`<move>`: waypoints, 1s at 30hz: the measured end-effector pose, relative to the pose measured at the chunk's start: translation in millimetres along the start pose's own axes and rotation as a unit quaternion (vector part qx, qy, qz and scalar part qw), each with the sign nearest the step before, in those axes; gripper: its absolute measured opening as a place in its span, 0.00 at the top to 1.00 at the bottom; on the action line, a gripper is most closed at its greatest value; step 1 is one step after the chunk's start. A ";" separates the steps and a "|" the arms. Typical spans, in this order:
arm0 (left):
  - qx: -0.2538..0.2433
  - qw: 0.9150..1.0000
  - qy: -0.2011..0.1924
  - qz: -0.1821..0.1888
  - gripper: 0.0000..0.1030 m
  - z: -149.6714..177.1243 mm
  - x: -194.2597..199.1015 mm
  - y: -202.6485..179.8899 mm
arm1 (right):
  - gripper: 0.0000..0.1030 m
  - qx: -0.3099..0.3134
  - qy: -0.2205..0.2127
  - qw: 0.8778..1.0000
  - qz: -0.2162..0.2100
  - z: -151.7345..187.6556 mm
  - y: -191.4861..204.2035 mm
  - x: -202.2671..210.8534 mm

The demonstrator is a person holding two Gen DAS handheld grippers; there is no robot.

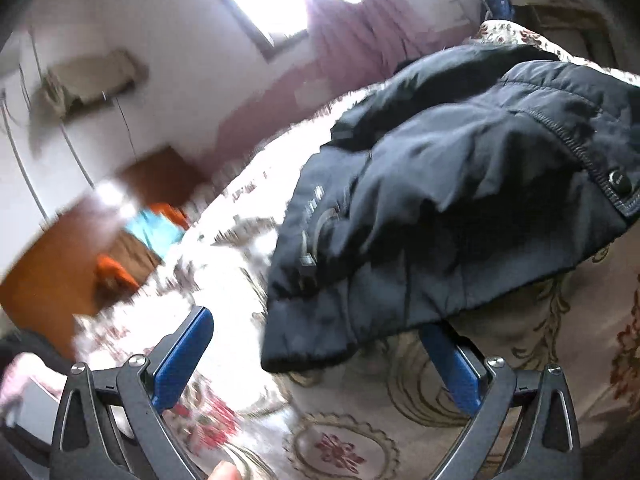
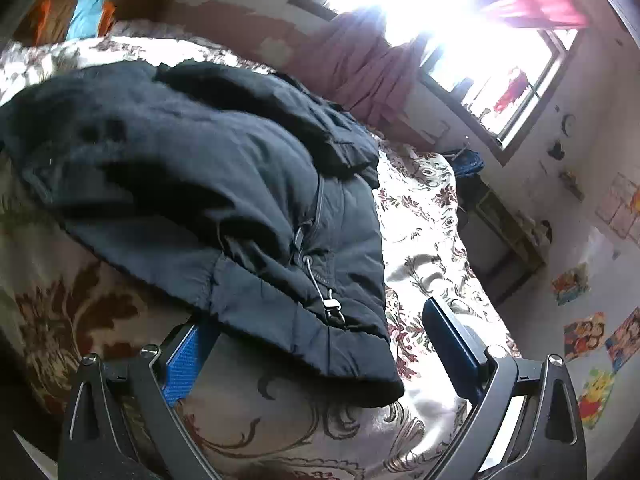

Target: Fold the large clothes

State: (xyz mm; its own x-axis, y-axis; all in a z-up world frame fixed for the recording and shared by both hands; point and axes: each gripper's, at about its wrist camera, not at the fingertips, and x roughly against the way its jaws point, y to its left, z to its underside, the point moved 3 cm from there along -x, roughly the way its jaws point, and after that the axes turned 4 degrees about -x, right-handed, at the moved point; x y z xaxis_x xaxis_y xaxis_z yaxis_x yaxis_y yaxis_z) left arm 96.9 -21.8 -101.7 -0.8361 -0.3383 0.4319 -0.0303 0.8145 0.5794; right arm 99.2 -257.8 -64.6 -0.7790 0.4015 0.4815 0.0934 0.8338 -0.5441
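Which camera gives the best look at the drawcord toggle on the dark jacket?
The right wrist view: the drawcord toggle hangs sharp and unobstructed near the hem of the dark jacket. In the left wrist view the toggle is smaller, dimmer and slightly blurred against the fabric.

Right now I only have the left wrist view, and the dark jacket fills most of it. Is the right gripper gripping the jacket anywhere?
Observer: No. The right gripper is open, jaws wide apart, with the hem of the dark jacket lying across the gap.
Operator: Where are its fingers against the cloth?
Observer: The tip of its left finger is hidden under the hem. The other finger stands clear over the floral bedspread.
Operator: Anything on that hem to watch for?
Observer: A drawcord toggle hangs near the edge, between the two fingers.
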 end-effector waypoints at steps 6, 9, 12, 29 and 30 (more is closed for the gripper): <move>-0.013 1.000 -0.015 -0.008 0.00 -6.1 -10.4 1.3 | 0.06 0.055 0.006 0.998 0.020 6.6 -5.9 -3.7; -0.009 1.000 -0.002 -0.011 0.00 -4.4 -18.8 1.2 | 0.06 0.068 0.014 0.997 0.031 9.2 -14.8 -7.4; -0.020 1.000 0.007 -0.013 0.00 -1.4 -22.1 -3.5 | 0.07 0.079 0.017 0.996 0.024 11.6 -19.2 -9.6; -0.115 0.991 -0.072 0.017 0.41 -22.7 -3.0 -9.1 | 0.72 -0.061 0.055 0.992 -0.093 -1.1 -37.8 -16.6; -0.122 0.990 -0.070 0.019 0.42 -22.5 -3.5 -10.6 | 0.78 -0.074 0.060 0.990 -0.104 0.1 -38.4 -16.5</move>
State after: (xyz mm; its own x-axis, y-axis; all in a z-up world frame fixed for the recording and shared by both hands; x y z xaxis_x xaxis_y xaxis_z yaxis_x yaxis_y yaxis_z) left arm 112.5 -39.9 -93.8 -0.9022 -0.2278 0.3663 0.1212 0.6812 0.7220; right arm 108.4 -296.5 -51.7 -0.7120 0.2511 0.6558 0.0357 0.9456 -0.3233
